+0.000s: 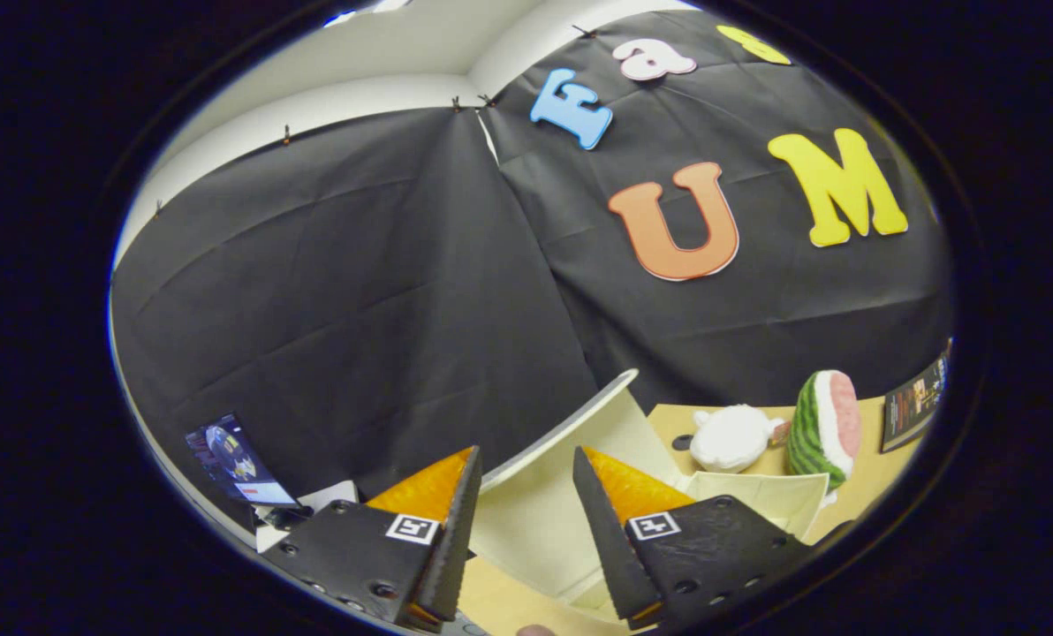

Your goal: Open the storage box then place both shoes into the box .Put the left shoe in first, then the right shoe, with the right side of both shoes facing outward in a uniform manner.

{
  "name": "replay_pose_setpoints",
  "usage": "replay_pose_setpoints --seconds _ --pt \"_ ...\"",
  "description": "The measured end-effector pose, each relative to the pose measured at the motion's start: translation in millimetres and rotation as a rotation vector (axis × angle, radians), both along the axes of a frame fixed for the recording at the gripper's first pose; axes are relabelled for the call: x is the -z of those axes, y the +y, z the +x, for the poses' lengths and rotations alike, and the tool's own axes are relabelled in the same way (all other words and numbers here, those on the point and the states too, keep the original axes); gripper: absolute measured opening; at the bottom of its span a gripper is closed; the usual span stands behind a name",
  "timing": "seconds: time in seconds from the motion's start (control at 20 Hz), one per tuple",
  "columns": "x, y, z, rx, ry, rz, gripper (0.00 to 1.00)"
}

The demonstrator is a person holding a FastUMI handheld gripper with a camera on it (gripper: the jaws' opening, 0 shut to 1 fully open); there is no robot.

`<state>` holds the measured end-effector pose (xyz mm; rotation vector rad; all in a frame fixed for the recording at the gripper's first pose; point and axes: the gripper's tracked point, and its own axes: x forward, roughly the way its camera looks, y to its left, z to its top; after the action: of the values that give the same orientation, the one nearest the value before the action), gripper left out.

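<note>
Beyond the parted, empty jaws: one cream storage box (535,521) with its lid up, one white plush toy (731,437), one watermelon-slice toy (825,428), one tablet screen (235,461).

Claw (520,495) open, nothing between fingers; finger bodies matt, hard, plastic-looking, each with paper-like printed tag. Box (535,521) just ahead of fingers: smooth cream card or plastic, cannot tell which; lid (571,420) raised, slight sheen. Surface (871,468) smooth, matt, pale wood-look. At 3 o'clock from box: plush (731,436) white, soft, fuzzy; watermelon (825,427) toy, cloth-like, matt. Booklet (915,402) beyond it, glossy paper. Wall (359,291) black cloth, matt, creased. Screen (235,459) at 9 o'clock, glossy.
</note>
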<state>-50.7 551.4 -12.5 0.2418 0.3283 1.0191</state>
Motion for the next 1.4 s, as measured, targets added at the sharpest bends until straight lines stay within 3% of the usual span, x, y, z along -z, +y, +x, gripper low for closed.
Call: replay_pose_setpoints --seconds 0.2,0.45,0.85,1.2,1.4 --pt "0 -8 3 0.039 -0.033 -0.03 0.81" --pt "8 -85 26 0.195 -0.071 -0.085 0.95" --pt "20 -269 73 0.462 -0.127 -0.167 0.95" --pt "71 -409 108 0.627 -0.04 -0.226 0.96" --pt "127 -463 121 0.681 0.044 -0.31 0.95"
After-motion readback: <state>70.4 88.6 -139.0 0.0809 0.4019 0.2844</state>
